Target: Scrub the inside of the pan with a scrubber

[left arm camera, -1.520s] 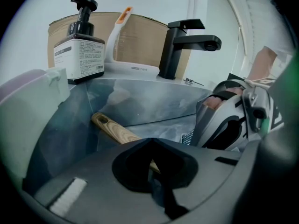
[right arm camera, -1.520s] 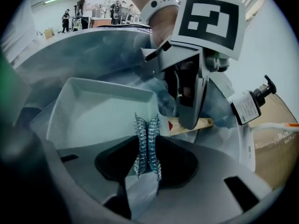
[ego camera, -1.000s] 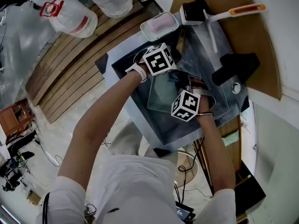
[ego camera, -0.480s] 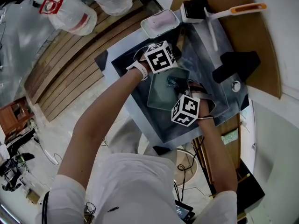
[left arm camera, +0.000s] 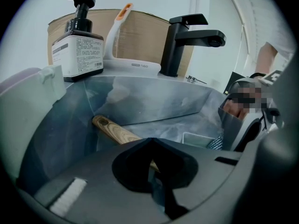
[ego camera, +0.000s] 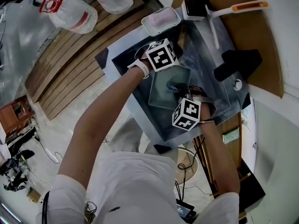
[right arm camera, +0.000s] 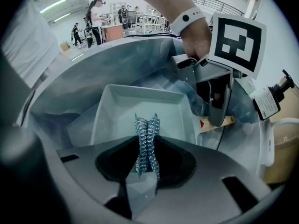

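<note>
The right gripper has its jaws closed narrow on one steel scrubber, which stands over the floor of the one square pan. The pan lies inside the sink. The left gripper has its jaws pressed on the pan's wooden handle; where the handle joins the pan is hidden. One pump bottle, one black faucet and one white brush stand at the rim.

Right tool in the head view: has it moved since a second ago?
Yes. The right tool has slid toward the person, away from the black faucet.
</note>
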`<state>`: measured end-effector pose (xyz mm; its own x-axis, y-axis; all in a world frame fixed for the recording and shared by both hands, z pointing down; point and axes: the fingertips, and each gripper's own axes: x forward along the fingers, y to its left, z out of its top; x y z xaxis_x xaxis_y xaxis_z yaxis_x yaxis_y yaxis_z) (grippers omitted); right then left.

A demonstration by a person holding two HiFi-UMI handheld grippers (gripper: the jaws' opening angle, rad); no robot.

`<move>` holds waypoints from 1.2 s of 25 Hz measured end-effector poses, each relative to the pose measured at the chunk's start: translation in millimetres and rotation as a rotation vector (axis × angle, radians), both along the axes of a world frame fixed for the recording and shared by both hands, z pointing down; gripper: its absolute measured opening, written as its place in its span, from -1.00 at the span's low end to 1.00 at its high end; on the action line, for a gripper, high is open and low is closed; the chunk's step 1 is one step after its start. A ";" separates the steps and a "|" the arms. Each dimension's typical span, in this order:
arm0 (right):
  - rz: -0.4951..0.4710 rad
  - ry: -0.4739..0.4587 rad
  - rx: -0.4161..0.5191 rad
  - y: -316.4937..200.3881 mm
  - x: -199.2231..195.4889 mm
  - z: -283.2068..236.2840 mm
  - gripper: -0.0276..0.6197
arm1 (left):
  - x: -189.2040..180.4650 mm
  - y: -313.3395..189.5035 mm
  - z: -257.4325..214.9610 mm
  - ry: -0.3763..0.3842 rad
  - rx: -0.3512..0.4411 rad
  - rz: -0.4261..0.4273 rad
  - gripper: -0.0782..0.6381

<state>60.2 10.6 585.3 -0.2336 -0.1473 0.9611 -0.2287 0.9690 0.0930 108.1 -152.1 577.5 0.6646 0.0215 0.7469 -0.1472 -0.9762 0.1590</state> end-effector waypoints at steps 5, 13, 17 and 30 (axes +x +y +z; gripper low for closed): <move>-0.012 -0.020 -0.057 18.3 -6.0 -2.6 -0.59 | -1.1 0.4 -0.7 -0.010 0.021 0.004 -0.77; -0.016 -0.020 -0.151 44.1 -7.4 2.5 -0.59 | 1.3 1.6 -5.6 -0.006 0.044 0.014 -0.77; -0.028 -0.035 -0.209 56.7 -10.9 1.9 -0.59 | 1.4 1.1 -5.1 -0.006 0.044 0.009 -0.77; -0.053 -0.032 -0.211 67.4 -10.9 -24.3 -0.59 | 1.8 1.7 -1.3 -0.020 0.057 -0.004 -0.77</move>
<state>49.4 78.0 561.1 -0.2670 0.0700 0.9612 -0.1763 0.9770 -0.1202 109.9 -150.4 576.1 0.6494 -0.0238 0.7601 -0.1533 -0.9831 0.1002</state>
